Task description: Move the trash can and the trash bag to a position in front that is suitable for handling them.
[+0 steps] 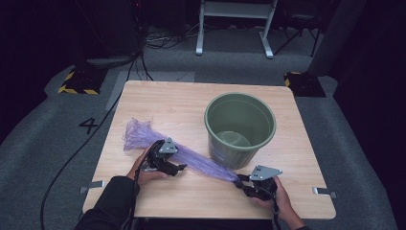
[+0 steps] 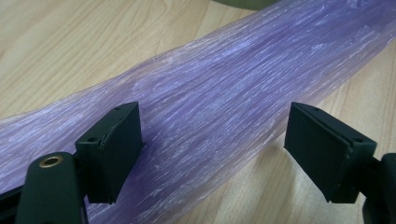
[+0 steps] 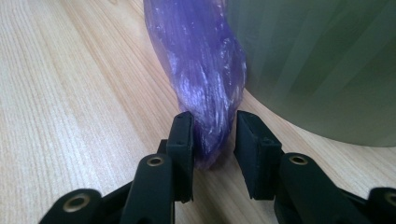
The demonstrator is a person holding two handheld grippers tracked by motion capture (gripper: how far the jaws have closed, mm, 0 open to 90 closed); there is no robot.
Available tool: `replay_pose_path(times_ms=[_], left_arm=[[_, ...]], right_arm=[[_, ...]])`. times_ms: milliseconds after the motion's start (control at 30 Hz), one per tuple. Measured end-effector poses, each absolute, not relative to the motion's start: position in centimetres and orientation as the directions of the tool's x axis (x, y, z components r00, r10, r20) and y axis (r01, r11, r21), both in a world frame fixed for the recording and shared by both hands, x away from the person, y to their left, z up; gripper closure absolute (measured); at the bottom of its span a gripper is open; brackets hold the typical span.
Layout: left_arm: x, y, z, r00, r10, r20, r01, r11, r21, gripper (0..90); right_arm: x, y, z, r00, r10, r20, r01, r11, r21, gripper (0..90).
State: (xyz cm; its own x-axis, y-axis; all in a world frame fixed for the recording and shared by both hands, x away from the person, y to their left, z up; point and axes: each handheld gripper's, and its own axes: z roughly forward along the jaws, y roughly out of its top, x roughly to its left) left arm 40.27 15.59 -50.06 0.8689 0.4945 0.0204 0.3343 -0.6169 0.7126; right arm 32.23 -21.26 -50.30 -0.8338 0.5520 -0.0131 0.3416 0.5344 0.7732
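Purple bag point(image 1: 191, 158) lies stretched across the tabletop point(image 1: 158, 96), beside the green bin point(image 1: 240, 128). Right claw point(image 3: 214, 140) has pinched its twisted end – left claw point(image 2: 212, 149) gapes wide around the middle, not gripping. Next, I'd guess: close left, then open the bag up.

Purple plastic bag point(image 2: 224, 102): both ends cut off by the left gripper view's edges. Green bucket point(image 3: 322, 65): blurred and cropped at top and right in the right gripper view. Bag tip hidden between the right gripper point(image 3: 212, 140) jaws; contact undetermined.

A dim room with grey carpet point(image 1: 43, 143), a white metal frame point(image 1: 235, 19) and floor cables point(image 1: 163, 40).
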Motion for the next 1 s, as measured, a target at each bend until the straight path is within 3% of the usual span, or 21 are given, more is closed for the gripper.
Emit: replay_pose_path(times_ms=[200,367,467,1000], left_arm=[[40.3,15.6,-50.2,0.869,0.495,0.01,0.342,-0.615,0.711,19.5],[40.5,15.6,-50.3,0.87,0.494,-0.001,0.345,-0.607,0.716,20.9],[40.6,15.6,-50.3,0.869,0.495,-0.001,0.345,-0.604,0.718,22.0],[41.5,15.6,-50.2,0.85,0.526,-0.005,0.369,-0.588,0.72,30.2]], right_arm=[[32.5,-21.2,-50.3,-0.823,0.569,-0.016,0.35,0.528,0.773,63.7],[32.8,-21.2,-50.3,-0.803,0.596,-0.021,0.362,0.515,0.777,49.7],[33.1,-21.2,-50.3,-0.793,0.609,-0.018,0.37,0.504,0.78,46.5],[35.4,-20.7,-50.1,-0.76,0.649,-0.033,0.378,0.483,0.79,45.6]])
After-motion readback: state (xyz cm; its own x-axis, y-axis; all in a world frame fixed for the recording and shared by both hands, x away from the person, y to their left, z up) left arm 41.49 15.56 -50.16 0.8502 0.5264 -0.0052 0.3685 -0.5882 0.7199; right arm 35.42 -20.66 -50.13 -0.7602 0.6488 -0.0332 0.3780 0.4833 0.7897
